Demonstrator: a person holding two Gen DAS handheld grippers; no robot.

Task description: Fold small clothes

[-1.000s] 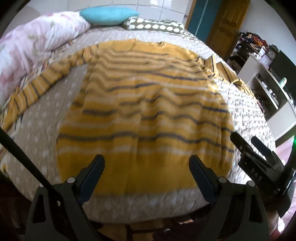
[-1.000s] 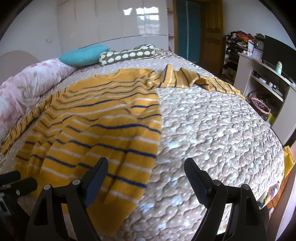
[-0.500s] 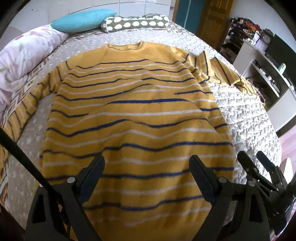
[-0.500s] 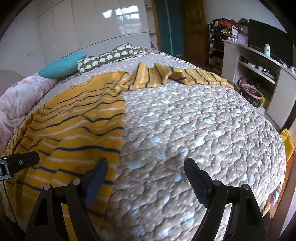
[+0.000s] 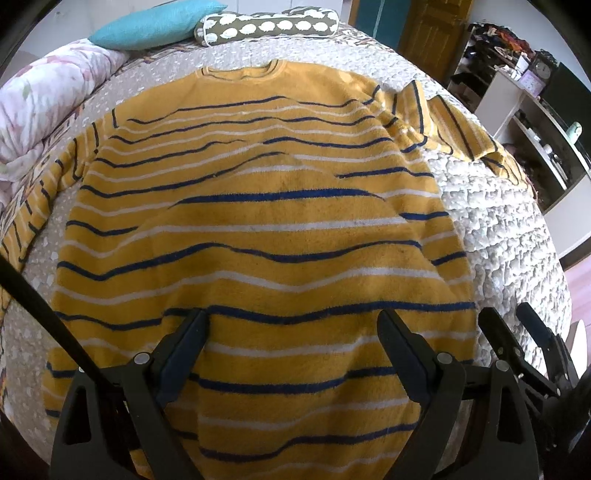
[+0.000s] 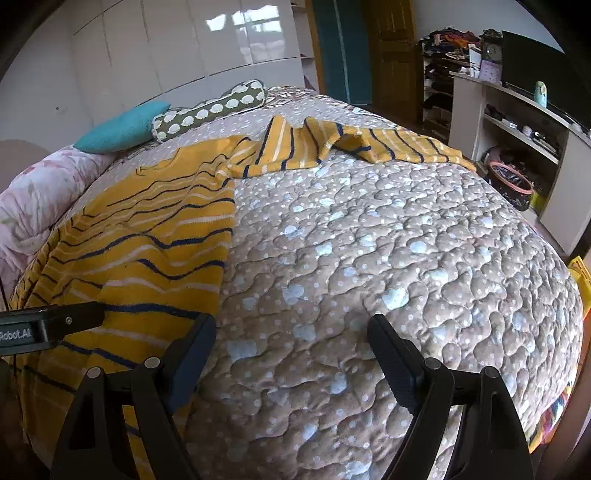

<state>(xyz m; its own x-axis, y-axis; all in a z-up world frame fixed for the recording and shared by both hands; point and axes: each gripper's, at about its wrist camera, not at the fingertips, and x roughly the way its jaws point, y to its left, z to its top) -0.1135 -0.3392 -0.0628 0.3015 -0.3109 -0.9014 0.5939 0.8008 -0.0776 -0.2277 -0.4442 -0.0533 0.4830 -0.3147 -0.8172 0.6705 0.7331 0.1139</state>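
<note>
A yellow sweater [image 5: 266, 236] with blue and white stripes lies flat and face up on the quilted bed, collar at the far end. My left gripper [image 5: 291, 332] is open and empty, low over the sweater's hem. The sweater's right sleeve [image 6: 351, 147] lies rumpled across the quilt. My right gripper [image 6: 291, 332] is open and empty over the bare quilt just right of the sweater's side edge [image 6: 221, 266]. It also shows in the left wrist view [image 5: 517, 332].
The beige dotted quilt [image 6: 388, 258] covers the bed. A teal pillow [image 5: 147, 26] and a spotted bolster [image 5: 266, 26] lie at the head. A floral duvet [image 5: 48, 103] is heaped at the left. White shelves [image 6: 517, 122] stand to the right.
Both grippers have moved forward and lower over the bed. The left one went from the bed's edge to over the hem. The right one shifted right, off the sweater. Both stayed open.
</note>
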